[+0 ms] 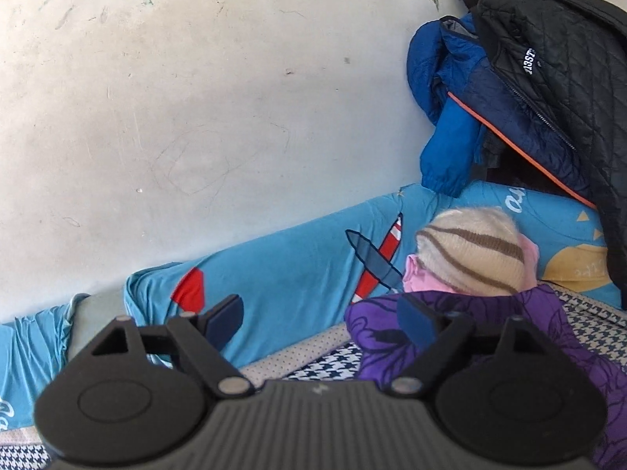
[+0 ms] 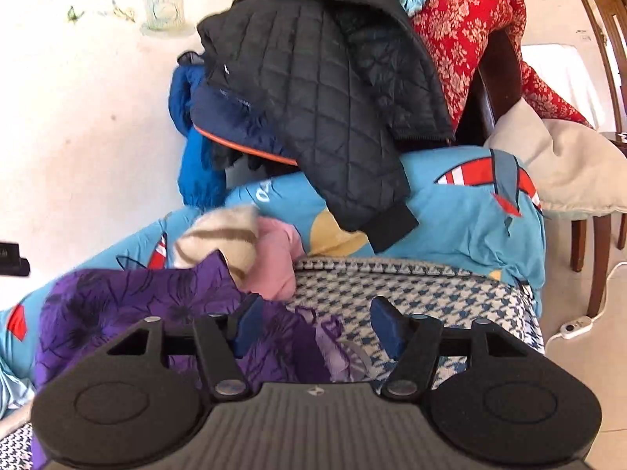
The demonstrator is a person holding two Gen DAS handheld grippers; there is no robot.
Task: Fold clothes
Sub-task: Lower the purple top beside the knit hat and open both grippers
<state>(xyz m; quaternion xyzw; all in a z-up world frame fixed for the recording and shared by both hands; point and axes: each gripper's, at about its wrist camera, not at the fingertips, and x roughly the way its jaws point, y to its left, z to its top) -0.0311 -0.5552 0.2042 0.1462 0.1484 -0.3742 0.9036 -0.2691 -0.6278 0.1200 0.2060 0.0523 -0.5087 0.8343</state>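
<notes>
A purple flowered garment [image 2: 133,305] lies crumpled on the houndstooth bed cover [image 2: 423,297]; in the left wrist view the same purple garment [image 1: 490,337] fills the lower right. Behind it sit a cream striped knit piece [image 1: 470,250] and a pink garment [image 2: 274,258]. My left gripper [image 1: 319,319] is open, its right pad against the purple cloth, its left pad over the blue sheet. My right gripper [image 2: 315,325] is open too, jaws wide, straddling the purple garment's right edge with nothing pinched.
A blue printed sheet [image 1: 282,270] bunches along the scuffed wall [image 1: 196,98]. A black quilted jacket [image 2: 333,90] and a blue jacket [image 1: 443,90] hang over a chair back, with a red floral cloth [image 2: 466,31] behind. A cream cushion [image 2: 556,160], chair legs and a corded switch [image 2: 576,329] are at right.
</notes>
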